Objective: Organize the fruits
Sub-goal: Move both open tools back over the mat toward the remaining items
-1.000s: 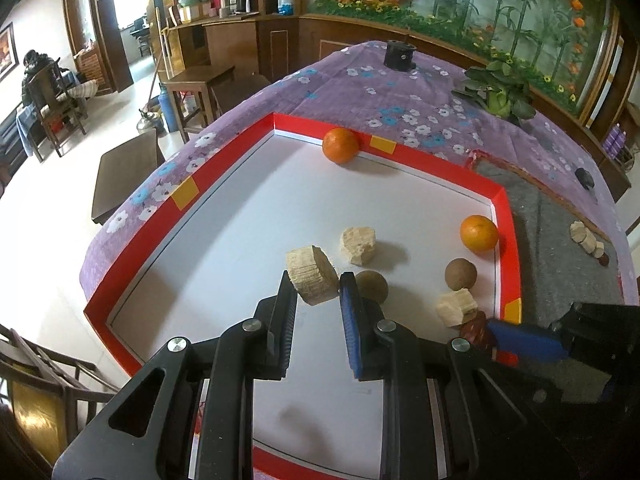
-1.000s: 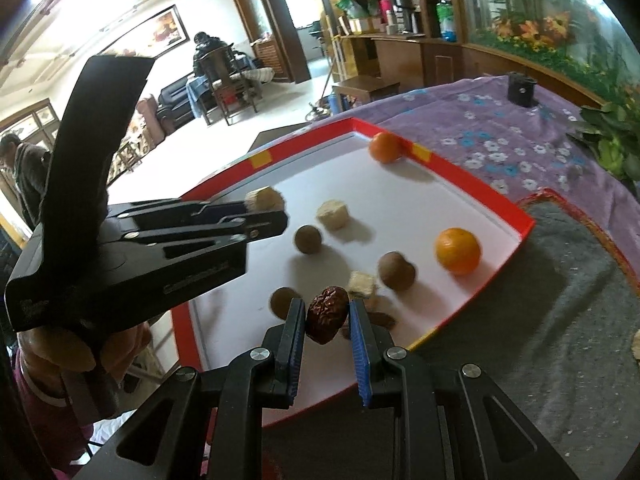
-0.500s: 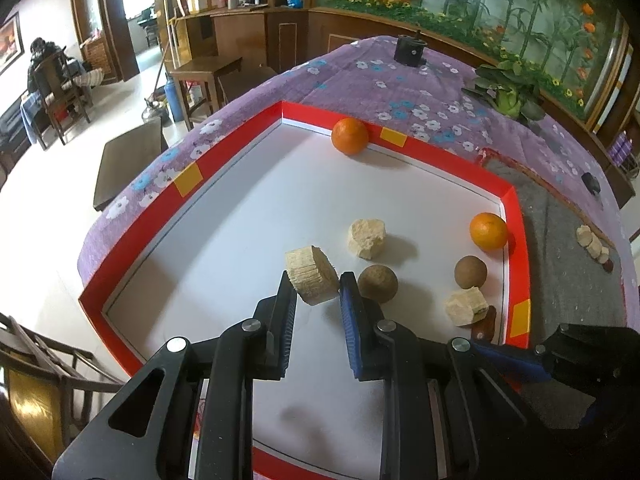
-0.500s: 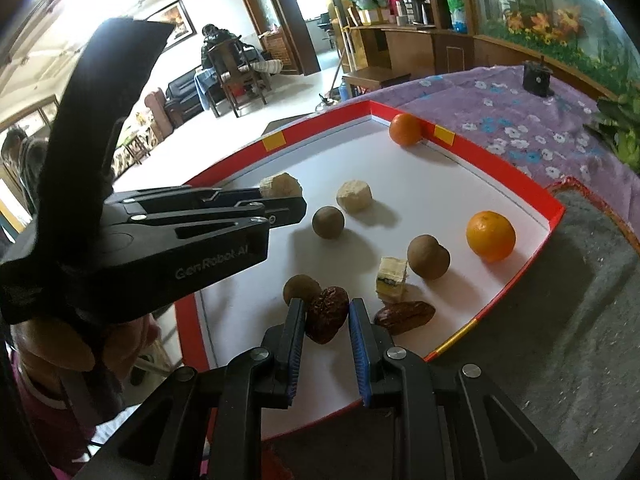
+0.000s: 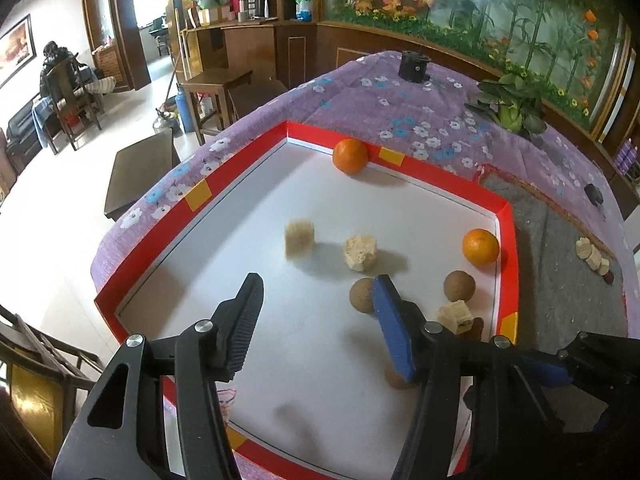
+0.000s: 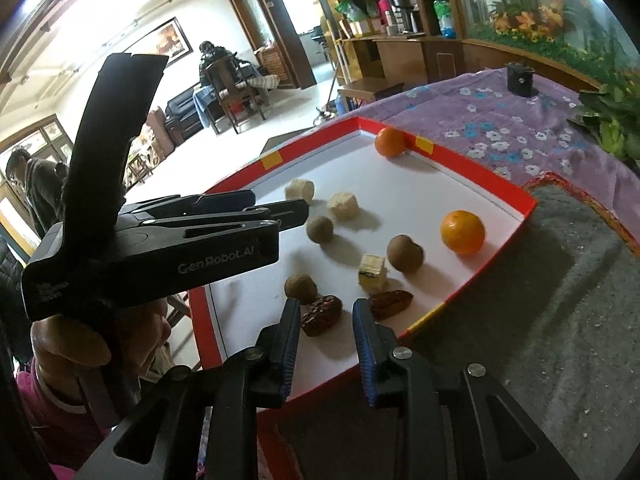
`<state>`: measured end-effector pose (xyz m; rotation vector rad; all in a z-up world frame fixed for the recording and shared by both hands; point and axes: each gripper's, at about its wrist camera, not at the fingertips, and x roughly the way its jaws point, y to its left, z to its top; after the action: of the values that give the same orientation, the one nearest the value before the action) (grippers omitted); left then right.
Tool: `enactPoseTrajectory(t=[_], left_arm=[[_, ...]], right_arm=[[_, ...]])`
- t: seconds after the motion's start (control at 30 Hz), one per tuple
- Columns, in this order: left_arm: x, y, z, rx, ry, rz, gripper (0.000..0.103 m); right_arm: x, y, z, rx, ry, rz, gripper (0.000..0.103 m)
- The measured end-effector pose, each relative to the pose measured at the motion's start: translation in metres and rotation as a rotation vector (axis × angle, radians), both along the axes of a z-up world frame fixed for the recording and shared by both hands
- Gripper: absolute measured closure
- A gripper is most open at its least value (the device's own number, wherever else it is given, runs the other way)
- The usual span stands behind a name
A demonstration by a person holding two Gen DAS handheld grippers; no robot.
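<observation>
A red-rimmed white tray [image 5: 192,200] [image 6: 496,184] holds the fruit. My left gripper [image 5: 316,292] is open and empty above the tray; the pale banana chunk [image 5: 299,238] [image 6: 300,189] it held lies on the tray beyond it, beside another chunk [image 5: 360,252] [image 6: 343,206]. My right gripper [image 6: 326,306] is open over the tray's near edge; a wrinkled red date [image 6: 321,314] lies between its jaws, free of them. A second date [image 6: 390,302], three brown round fruits [image 6: 405,253] [image 6: 320,229] [image 6: 301,289], a third chunk [image 6: 372,273] and two oranges [image 6: 463,232] [image 6: 391,142] lie around.
The tray sits on a purple flowered cloth [image 5: 420,100]. A grey mat [image 6: 560,300] lies to its right, with banana slices [image 5: 592,256] on it. A black cylinder [image 5: 415,66] and a green plant [image 5: 512,108] stand at the table's far side. The left gripper's body [image 6: 160,256] fills the right wrist view's left.
My left gripper opened and let the banana chunk go onto the tray. My right gripper lowered, opened and released the date onto the tray beside the other date.
</observation>
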<state>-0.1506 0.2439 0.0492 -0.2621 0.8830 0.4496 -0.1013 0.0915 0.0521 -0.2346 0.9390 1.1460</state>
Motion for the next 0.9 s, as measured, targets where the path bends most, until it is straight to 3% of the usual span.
enactPoseTrajectory(t=[0.47, 0.9], left_arm=[[0.03, -0.06, 0.012, 0.011, -0.018, -0.124, 0.046], [0.081, -0.151, 0.005, -0.042, 0.018, -0.341, 0.046]], right_arm=[[0.021, -0.062, 0.003, 0.001, -0.019, -0.15, 0.072], [0.062, -0.183, -0.016, -0.046, 0.009, -0.418, 0.068]])
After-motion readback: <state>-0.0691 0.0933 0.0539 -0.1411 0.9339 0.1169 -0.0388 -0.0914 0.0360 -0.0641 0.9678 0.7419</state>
